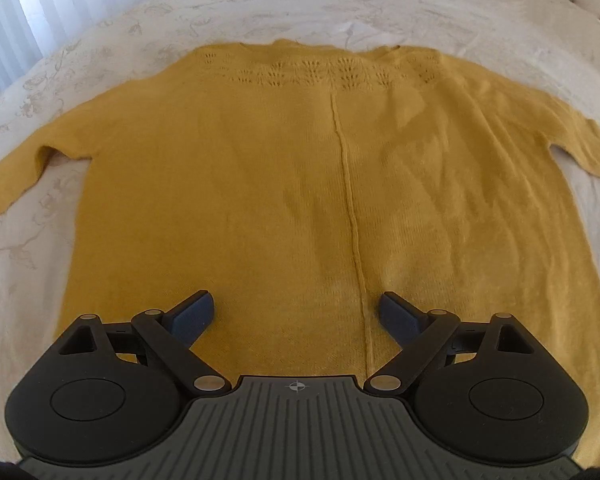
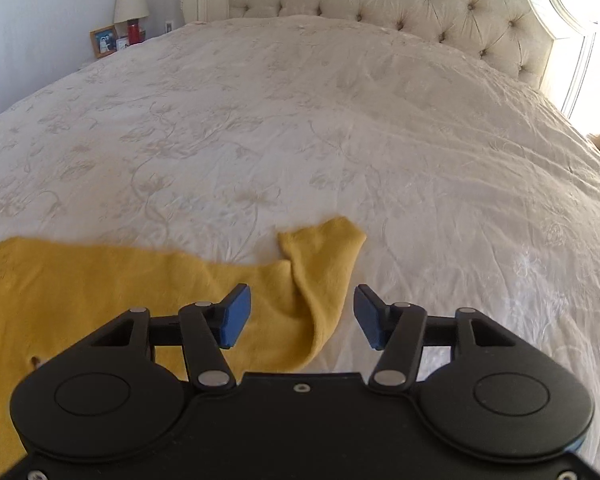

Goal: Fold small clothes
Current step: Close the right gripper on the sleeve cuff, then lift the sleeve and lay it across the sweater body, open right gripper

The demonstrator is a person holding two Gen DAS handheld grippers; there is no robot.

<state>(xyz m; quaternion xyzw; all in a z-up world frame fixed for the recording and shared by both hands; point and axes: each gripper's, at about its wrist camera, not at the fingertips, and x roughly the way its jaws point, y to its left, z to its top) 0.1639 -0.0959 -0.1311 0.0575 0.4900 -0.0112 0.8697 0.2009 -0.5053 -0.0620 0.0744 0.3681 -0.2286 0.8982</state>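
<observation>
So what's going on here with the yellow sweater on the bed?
A person holding a gripper in each hand is about to fold a yellow sweater spread flat on a white bedspread. The left gripper hovers open over the sweater's lower body, near its hem. The right gripper is open over the end of one sleeve, which lies crumpled. Neither is gripping fabric yet, and no fold has been made.

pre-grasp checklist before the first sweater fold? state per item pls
1. Sweater spread flat on the bed: ok.
2. Left gripper open, nothing held: ok.
3. Right gripper open, nothing held: ok.
4. Sleeve lies between the right fingers: ok.
5. Sleeve end flat: not ok, the cuff is turned up and creased.
6. Fingers touching the fabric: cannot tell.
</observation>
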